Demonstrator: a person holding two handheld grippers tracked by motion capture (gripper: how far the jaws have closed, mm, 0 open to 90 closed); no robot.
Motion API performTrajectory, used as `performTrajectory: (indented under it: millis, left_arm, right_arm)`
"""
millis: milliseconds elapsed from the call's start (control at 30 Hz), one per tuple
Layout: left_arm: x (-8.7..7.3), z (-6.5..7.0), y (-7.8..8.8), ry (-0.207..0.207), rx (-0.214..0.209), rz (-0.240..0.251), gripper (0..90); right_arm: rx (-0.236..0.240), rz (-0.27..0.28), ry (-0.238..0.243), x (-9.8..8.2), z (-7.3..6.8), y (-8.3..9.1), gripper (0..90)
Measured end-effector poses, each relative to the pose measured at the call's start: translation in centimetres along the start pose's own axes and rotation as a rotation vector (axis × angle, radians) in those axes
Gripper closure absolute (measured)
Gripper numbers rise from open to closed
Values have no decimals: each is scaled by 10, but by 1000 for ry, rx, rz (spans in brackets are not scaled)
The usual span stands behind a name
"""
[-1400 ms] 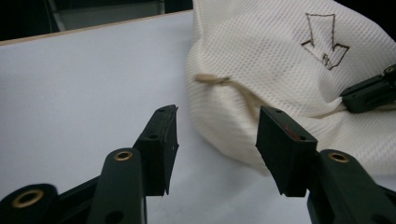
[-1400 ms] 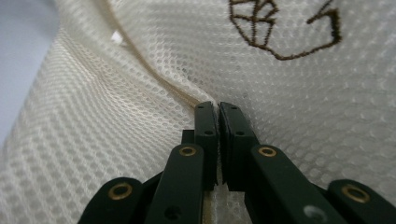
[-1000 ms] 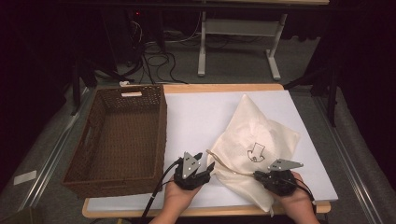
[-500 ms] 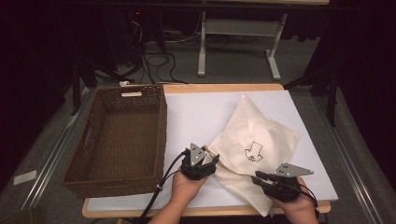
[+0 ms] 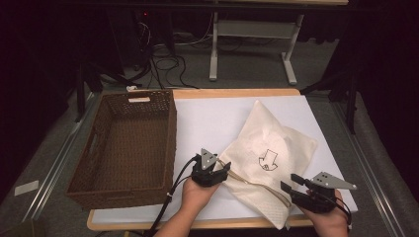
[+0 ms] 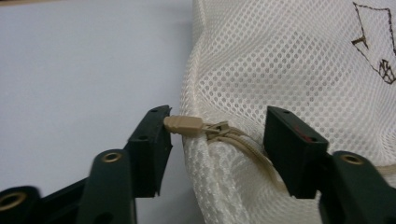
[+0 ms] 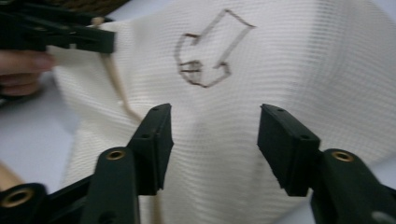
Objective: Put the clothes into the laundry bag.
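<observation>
Mesh bag (image 5: 269, 160), cream and zippered, lies flat on the white table cover (image 5: 212, 123) at the near right, one corner pointing away from the person. A small dark outline drawing (image 5: 267, 160) marks its upper face.

Left gripper (image 5: 213, 171) sits at the bag's near-left edge. Its jaws have just been closing but stand partly open, with the tan zipper pull (image 6: 183, 124) and the zipper end between them; the pull's tip is at the inner face of one jaw, the other jaw is apart from the mesh, so nothing is clamped yet. This placement suggests the pull is being lined up for a pinch, to run the zipper along the edge.

Right gripper (image 5: 292, 184) hangs over the bag's near-right corner. Its jaws have just been opening and hold nothing; mesh shows beyond the gap.

Wicker basket (image 5: 129, 143), brown and rectangular, stands just left of the bag, nothing inside it. Whether the bag holds anything cannot be told; it looks flat.
</observation>
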State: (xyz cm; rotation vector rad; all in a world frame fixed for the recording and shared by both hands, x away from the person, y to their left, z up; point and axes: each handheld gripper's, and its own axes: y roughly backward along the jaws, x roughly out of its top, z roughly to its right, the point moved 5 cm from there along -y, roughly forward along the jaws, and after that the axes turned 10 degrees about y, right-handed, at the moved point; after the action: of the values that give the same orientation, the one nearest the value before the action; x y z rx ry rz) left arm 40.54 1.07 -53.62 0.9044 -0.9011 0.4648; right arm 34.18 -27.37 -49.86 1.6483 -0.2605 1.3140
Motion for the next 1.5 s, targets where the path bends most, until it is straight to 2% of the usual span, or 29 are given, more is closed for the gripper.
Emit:
performTrajectory:
  millis: [67,133,233,300,400,500,533,600,667,700,733,800,933,1067,1233,1300,1400,1500]
  left_arm:
    - [0,0,1,7,-27,-7,564]
    - [1,1,3,-11,-32,-12,626]
    - [0,4,9,-45,-33,-10,639]
    - [-2,6,14,-75,-33,-16,639]
    - [-8,9,24,-121,-26,-31,640]
    - [-16,7,31,-127,-15,-56,639]
    - [-18,6,33,-135,-9,-66,639]
    - [-23,3,35,-140,-1,-76,639]
    - [-27,3,37,-129,-5,-79,639]
    - [-29,3,38,-130,-6,-76,640]
    - [-31,4,39,-128,-9,-75,640]
    - [-32,5,43,-114,-15,-61,641]
    - [-33,7,50,-113,-23,-45,642]
    - [-32,15,55,-157,-9,28,646]
    - [-32,19,50,-129,-11,58,647]
    - [-34,20,49,-133,-9,53,647]
    - [-38,19,51,-126,2,43,646]
    - [-42,14,54,-124,29,35,644]
  right_arm:
    - [-44,-8,-25,-4,9,0,381]
    - [-86,-21,-48,-8,17,-1,331]
    - [-113,-29,-86,-12,27,-1,294]
    - [-103,-62,-120,-17,30,-5,249]
    - [-60,-135,-135,-27,27,-21,211]
    - [-54,-205,-103,-32,22,-34,211]
    - [-69,-210,-81,-32,19,-36,218]
    - [-93,-225,-53,-31,17,-37,283]
    - [-107,-226,-12,-30,15,-37,495]
    - [-92,-216,-1,-28,13,-37,619]
    - [-61,-214,-3,-27,10,-38,705]
    - [-72,-219,35,-23,8,-43,849]
    - [-74,-216,46,-16,13,-53,873]
    - [-84,-208,62,-4,25,-68,874]
    - [-135,-175,108,22,42,-91,875]
    - [-131,-170,117,28,46,-96,873]
    - [-112,-166,117,29,47,-95,848]
    - [-127,-148,114,22,45,-83,785]
